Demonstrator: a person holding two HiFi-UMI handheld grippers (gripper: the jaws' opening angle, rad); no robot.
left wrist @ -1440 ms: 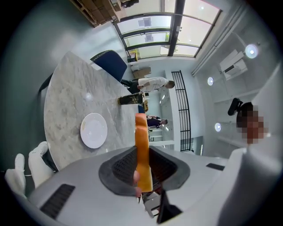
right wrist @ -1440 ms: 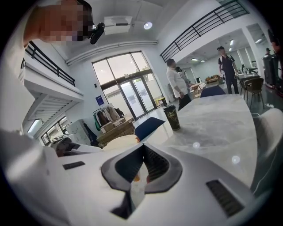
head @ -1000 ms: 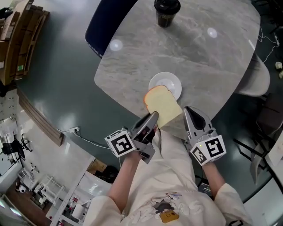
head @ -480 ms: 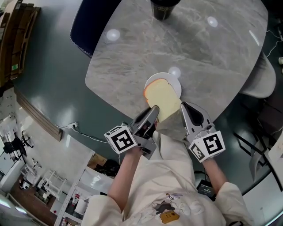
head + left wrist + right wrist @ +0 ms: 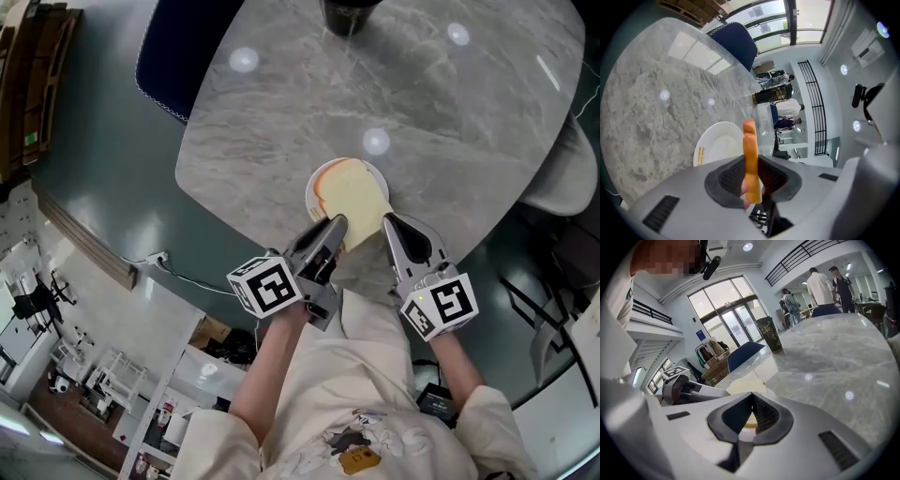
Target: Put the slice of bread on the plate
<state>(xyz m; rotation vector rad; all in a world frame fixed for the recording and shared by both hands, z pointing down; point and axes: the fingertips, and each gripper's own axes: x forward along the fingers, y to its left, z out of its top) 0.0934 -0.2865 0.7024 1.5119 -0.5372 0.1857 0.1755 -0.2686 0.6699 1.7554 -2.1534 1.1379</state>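
A pale slice of bread (image 5: 356,199) with a tan crust hangs flat over the small white plate (image 5: 314,193), covering most of it, near the marble table's front edge. My left gripper (image 5: 334,232) is shut on the slice's near edge. In the left gripper view the bread (image 5: 750,150) stands edge-on between the pads, with the plate (image 5: 716,143) just beyond. I cannot tell whether the slice touches the plate. My right gripper (image 5: 391,226) is just right of the bread, shut on nothing; its view shows the bread (image 5: 740,386) past its closed tips (image 5: 751,398).
A dark cup (image 5: 348,13) stands at the far side of the grey marble table (image 5: 450,112). A blue chair (image 5: 173,52) is at the table's far left and a pale seat (image 5: 561,178) at its right. People stand far off in the room.
The left gripper has carried the bread forward, away from the table's front edge, so that it now lies over the plate. The right gripper moved forward alongside it.
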